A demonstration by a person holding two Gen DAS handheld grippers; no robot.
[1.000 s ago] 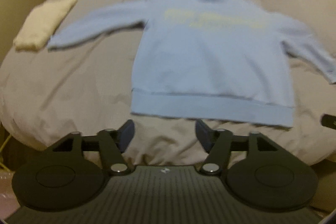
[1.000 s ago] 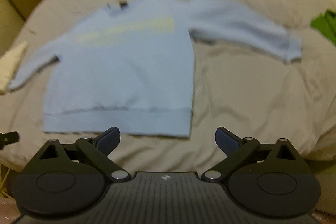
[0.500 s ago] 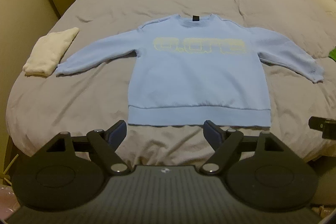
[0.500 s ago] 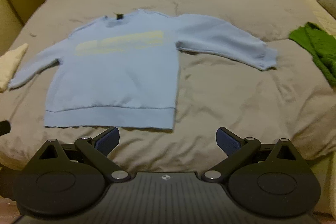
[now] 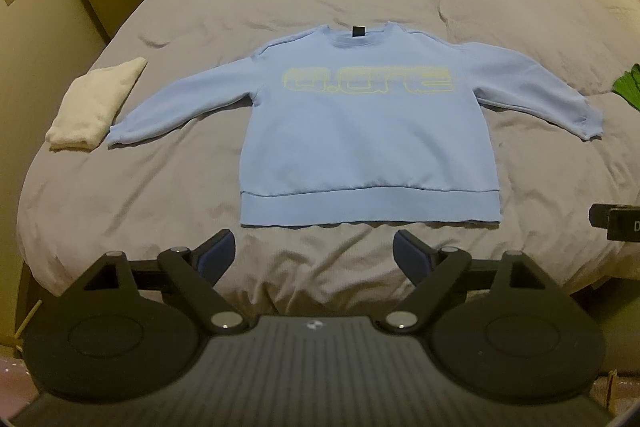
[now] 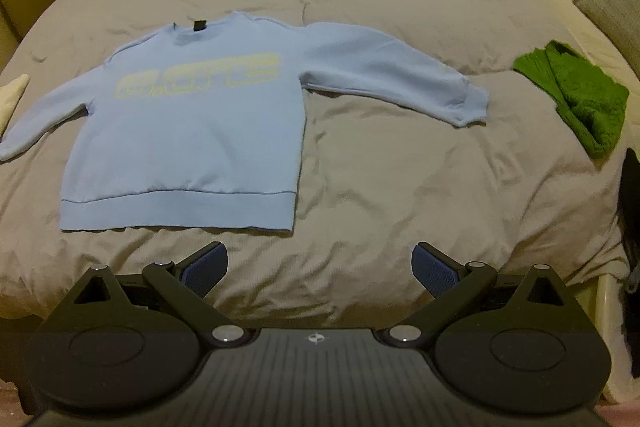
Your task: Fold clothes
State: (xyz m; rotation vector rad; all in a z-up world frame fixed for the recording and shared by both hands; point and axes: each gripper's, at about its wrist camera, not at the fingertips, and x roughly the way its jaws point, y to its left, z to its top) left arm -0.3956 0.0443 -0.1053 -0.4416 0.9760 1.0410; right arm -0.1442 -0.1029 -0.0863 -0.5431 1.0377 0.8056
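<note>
A light blue sweatshirt (image 5: 368, 131) with yellow lettering lies flat, front up, on a grey bed, both sleeves spread out. In the right wrist view the sweatshirt (image 6: 188, 131) sits left of centre, its right sleeve cuff (image 6: 468, 103) reaching toward the middle. My left gripper (image 5: 314, 255) hovers open just short of the hem, holding nothing. My right gripper (image 6: 320, 267) is also open and empty, near the bed's front edge, right of the hem's corner. A piece of the right gripper (image 5: 616, 223) shows at the left wrist view's right edge.
A folded cream cloth (image 5: 96, 103) lies by the left sleeve cuff. A green knit garment (image 6: 576, 99) rests at the bed's right side. The grey duvet (image 6: 400, 179) is bare between sweatshirt and green garment. A door and wall stand at left.
Both grippers have drawn back and risen, so more of the bed shows and the sweatshirt looks farther off. The left gripper's fingers have spread wider. The sweatshirt has not moved.
</note>
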